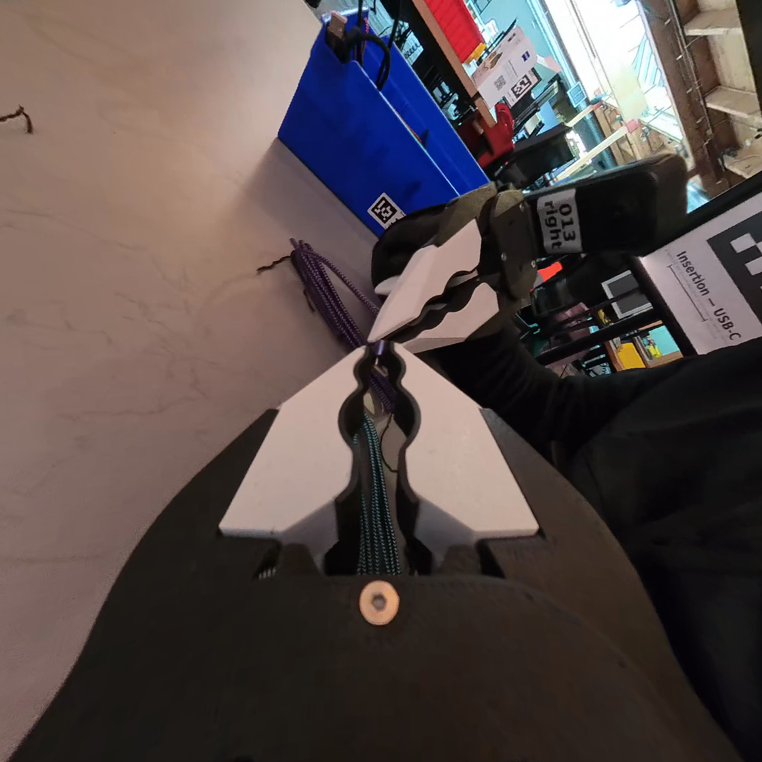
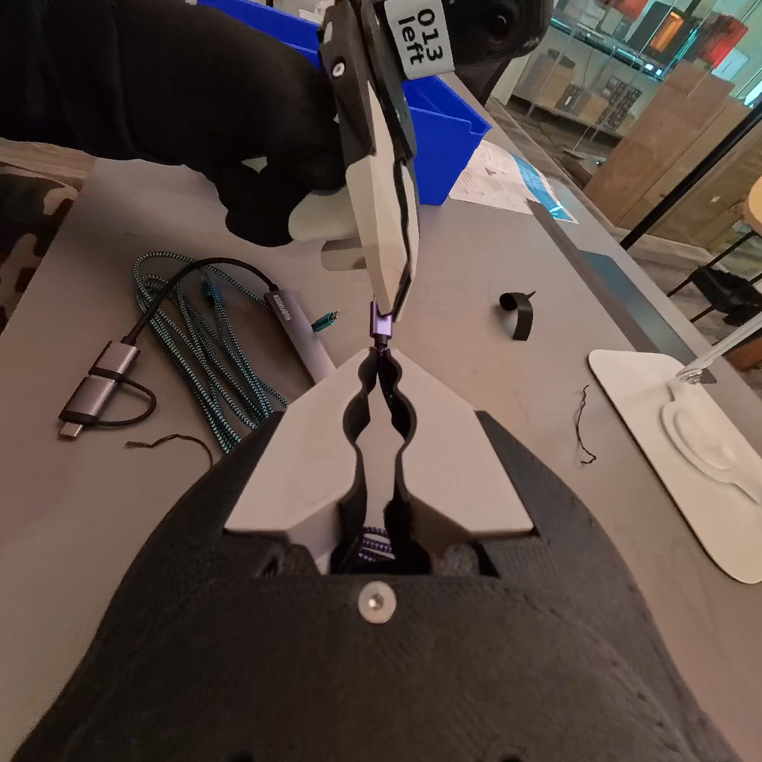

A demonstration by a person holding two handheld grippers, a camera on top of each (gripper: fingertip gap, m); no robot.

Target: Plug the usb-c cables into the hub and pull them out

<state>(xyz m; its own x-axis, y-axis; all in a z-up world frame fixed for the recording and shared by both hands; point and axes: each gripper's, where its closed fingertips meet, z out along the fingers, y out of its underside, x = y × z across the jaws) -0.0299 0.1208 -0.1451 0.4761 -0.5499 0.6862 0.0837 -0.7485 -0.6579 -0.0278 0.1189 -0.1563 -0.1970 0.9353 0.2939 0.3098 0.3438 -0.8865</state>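
- Currently, both claws meet at one purple USB-C plug (image 2: 380,322), held in the air above the desk (image 2: 474,338).
- The left claw (image 2: 391,307) is closed on the plug's metal-coloured housing, fingertips pointing down.
- The right claw (image 2: 378,350) is closed narrow on the purple braided cable (image 2: 387,396) just behind the plug; the cable runs back between its fingers.
- The hub (image 2: 297,325), a slim grey bar, lies on the desk to the left of the plug, well apart from it. A teal USB-C plug (image 2: 325,321) lies just beside the hub; whether it touches cannot be told.
- The teal braided cable (image 2: 198,338) lies coiled on the desk next to the hub; the hub's own black lead ends in a grey adapter (image 2: 101,387).
- Judgement: the step in hand looks like a regrasp or handover of the purple plug before insertion.
- Keep one claw firm on the housing before the other releases, so the plug does not rotate.
- Grip the housing, not the braid, for insertion; align the plug's long axis with the hub port and push straight.
- Brace the hub, since a light bar will probably slide under push force.
- Containers: a blue bin (image 1: 371,136) stands at the desk's far edge. The left wrist view shows a USB plug on a dark cable (image 1: 350,37) hanging over its rim; the rest of its contents are not visible.
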